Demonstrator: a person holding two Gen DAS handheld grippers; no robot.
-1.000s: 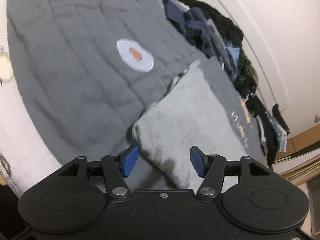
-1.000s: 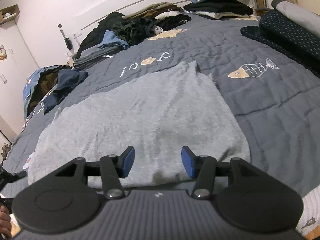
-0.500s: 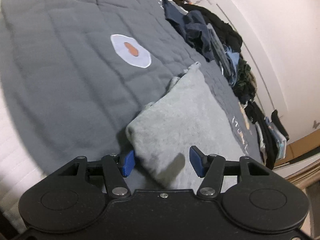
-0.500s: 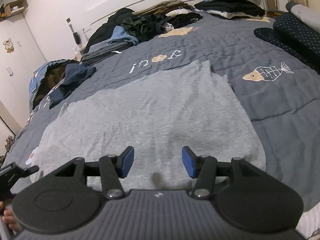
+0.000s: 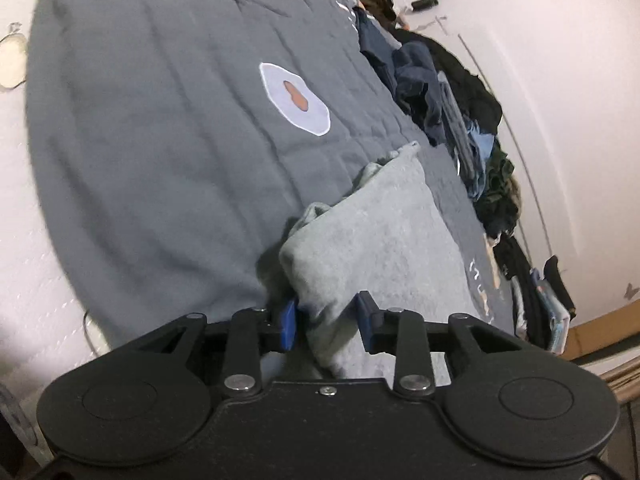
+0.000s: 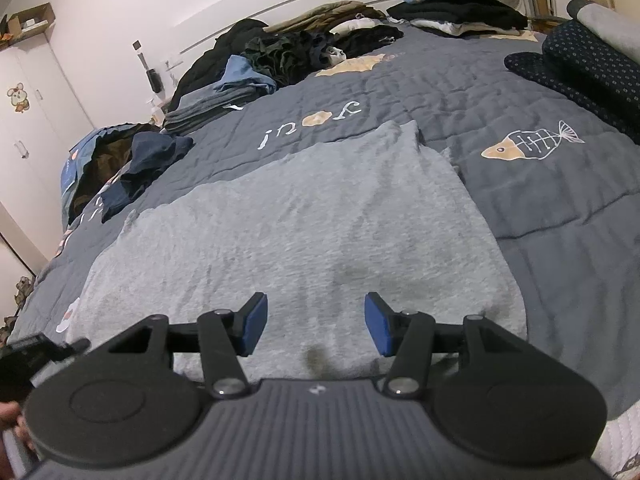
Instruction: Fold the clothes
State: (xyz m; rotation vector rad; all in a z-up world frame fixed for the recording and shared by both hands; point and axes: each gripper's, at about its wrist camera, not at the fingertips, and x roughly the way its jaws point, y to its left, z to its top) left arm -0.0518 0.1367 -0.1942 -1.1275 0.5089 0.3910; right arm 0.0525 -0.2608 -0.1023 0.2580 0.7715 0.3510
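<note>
The grey garment [image 6: 288,216] lay spread nearly flat on the bed's grey quilt [image 6: 560,208], with no fold of it finished yet, so by the look of it most of the work remained. Folded stacks [image 6: 452,8] sat at the far edge. The left gripper [image 5: 326,322] was closing on the garment's bunched near corner, cloth between its pads. The right gripper [image 6: 316,328] hovered half open and empty over the near hem.

A light grey fleece garment [image 6: 304,220] is lying spread on the dark grey quilted bedspread [image 6: 560,208]. Heaps of dark crumpled clothes [image 6: 288,52] are sitting behind it along the wall, and a dotted navy folded blanket [image 6: 580,64] is lying to its right.
</note>
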